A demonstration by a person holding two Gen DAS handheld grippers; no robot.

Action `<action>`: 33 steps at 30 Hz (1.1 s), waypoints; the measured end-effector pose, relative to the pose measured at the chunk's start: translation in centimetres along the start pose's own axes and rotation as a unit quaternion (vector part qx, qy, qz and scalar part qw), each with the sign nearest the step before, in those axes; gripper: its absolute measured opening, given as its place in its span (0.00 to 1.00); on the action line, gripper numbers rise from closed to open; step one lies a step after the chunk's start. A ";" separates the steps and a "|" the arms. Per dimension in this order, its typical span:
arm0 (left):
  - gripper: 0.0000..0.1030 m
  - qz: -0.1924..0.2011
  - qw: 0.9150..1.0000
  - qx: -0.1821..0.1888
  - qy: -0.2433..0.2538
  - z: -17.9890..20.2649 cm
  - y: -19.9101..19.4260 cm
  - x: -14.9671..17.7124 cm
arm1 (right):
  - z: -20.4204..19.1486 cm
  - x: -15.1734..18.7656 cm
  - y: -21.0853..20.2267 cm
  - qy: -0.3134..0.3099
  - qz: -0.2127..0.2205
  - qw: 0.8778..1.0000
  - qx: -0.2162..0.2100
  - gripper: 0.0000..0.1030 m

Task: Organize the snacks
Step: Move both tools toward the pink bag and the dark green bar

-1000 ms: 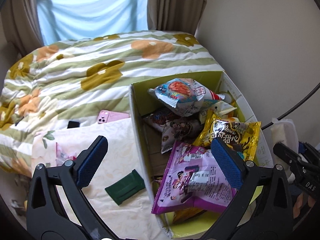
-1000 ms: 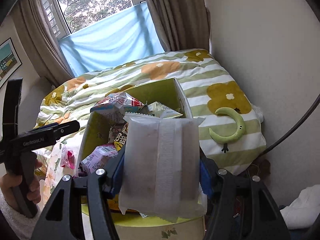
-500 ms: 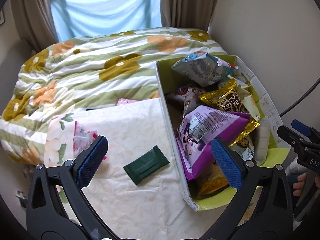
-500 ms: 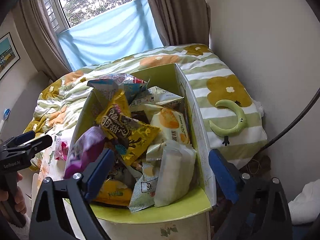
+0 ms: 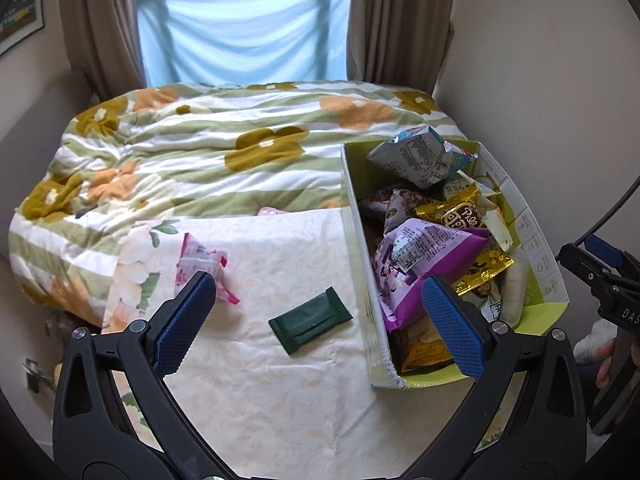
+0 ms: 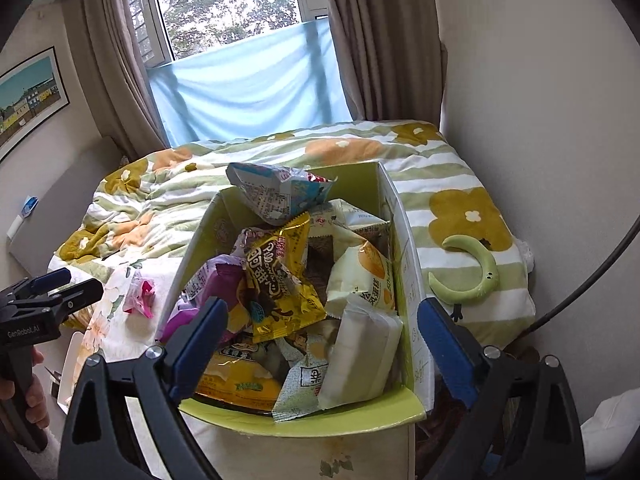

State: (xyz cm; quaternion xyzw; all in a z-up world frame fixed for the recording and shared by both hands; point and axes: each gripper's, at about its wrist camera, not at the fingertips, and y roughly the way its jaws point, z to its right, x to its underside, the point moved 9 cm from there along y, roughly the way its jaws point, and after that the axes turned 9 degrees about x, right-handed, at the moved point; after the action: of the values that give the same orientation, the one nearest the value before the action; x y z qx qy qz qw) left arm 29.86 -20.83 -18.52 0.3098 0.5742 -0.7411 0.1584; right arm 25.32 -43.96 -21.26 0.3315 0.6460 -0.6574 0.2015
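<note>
Left hand-held gripper (image 5: 320, 320): fingers spread wide, nothing between them; positioned above the desk (image 5: 280, 400).
Right hand-held gripper (image 6: 322, 344): fingers spread wide, nothing between them; positioned above the near end of the box (image 6: 404, 240).
Box: green cardboard, on the desk's right side, heaped with snack packets.
White packet (image 6: 360, 356): inside the box, at its near right corner.
Dark green bar (image 5: 310, 320): flat on the desk, left of the box.
Pink packet (image 5: 198, 266): on the desk, left of the bar.

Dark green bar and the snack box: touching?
Apart. In the left wrist view, pale cloth shows plainly between the dark green bar and the snack box.
</note>
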 end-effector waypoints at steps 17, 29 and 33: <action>0.99 0.020 0.999 -0.035 -0.016 -12.4 -5.2 0.2 | -9.3 -2.6 -3.2 -0.021 0.021 0.999 -0.022 0.92; 0.99 -0.048 0.997 0.059 0.005 -19.8 -0.9 -0.3 | -20.6 0.1 -0.5 0.013 -0.029 0.999 0.011 0.92; 0.99 -0.067 0.994 0.078 0.030 -21.1 1.4 -0.6 | -22.9 1.8 1.4 0.036 -0.052 0.997 0.038 0.92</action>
State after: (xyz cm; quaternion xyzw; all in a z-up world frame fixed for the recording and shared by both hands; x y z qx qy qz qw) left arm 36.98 -1.25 -22.33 0.3037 0.5389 -0.7829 0.0666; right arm 29.01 -21.24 -22.25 0.3286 0.6438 -0.6784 0.1312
